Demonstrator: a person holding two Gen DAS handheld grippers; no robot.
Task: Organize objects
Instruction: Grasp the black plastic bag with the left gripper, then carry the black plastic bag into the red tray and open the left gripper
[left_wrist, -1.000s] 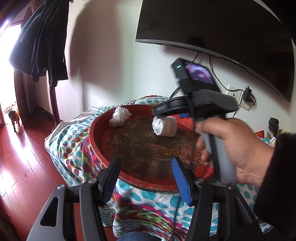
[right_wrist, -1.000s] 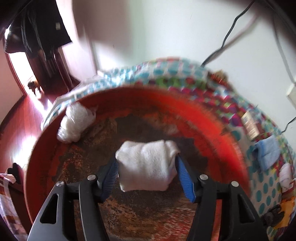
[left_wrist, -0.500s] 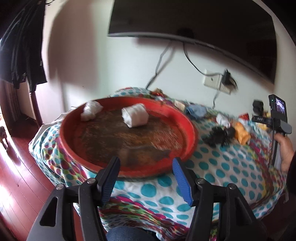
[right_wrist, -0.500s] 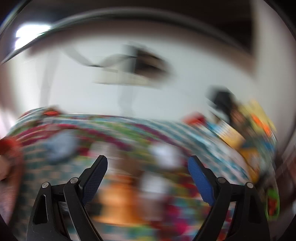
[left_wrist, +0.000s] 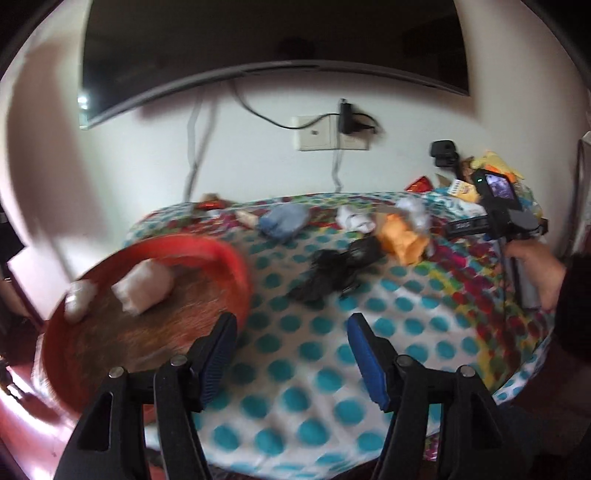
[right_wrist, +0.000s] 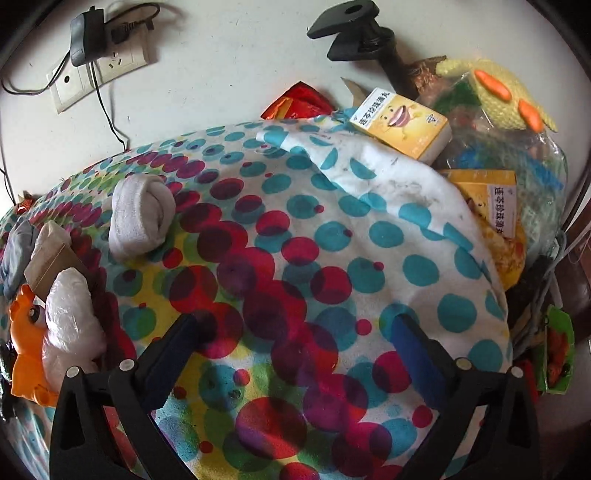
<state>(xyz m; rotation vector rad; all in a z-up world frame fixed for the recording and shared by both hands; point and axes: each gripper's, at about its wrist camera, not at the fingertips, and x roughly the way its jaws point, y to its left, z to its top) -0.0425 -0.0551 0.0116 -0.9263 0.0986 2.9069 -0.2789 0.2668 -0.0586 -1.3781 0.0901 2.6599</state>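
So, your right gripper (right_wrist: 295, 343) hangs over the spotted cloth (right_wrist: 332, 229) with its jaws wide apart; they have just been opening, and nothing sits between them. Your left gripper (left_wrist: 291, 350) is likewise apart and empty, its jaws also just opening a little, over bare cloth beside the red tray (left_wrist: 229, 254).

By my reading you are partway through. Two white bundles (left_wrist: 144, 291) already lie in the tray, which sits at the left end of the table. Left to gather, it seems: the rolled sock (right_wrist: 142, 218), up and to the left of your right gripper and well apart from it; the plastic-wrapped wad (right_wrist: 70, 325), just left of its left jaw and nearest to hand; the orange toy (right_wrist: 26, 339) touching that wad; and a grey-blue cloth (right_wrist: 14, 243) farther left. In the left view a black item (left_wrist: 332, 269) lies beyond your left gripper, between the tray and the orange toy.

Farther back, against the wall, boxes (right_wrist: 402, 125) and a knitted yellow piece (right_wrist: 506, 96) crowd the right edge; whether those belong to the job, I cannot tell.
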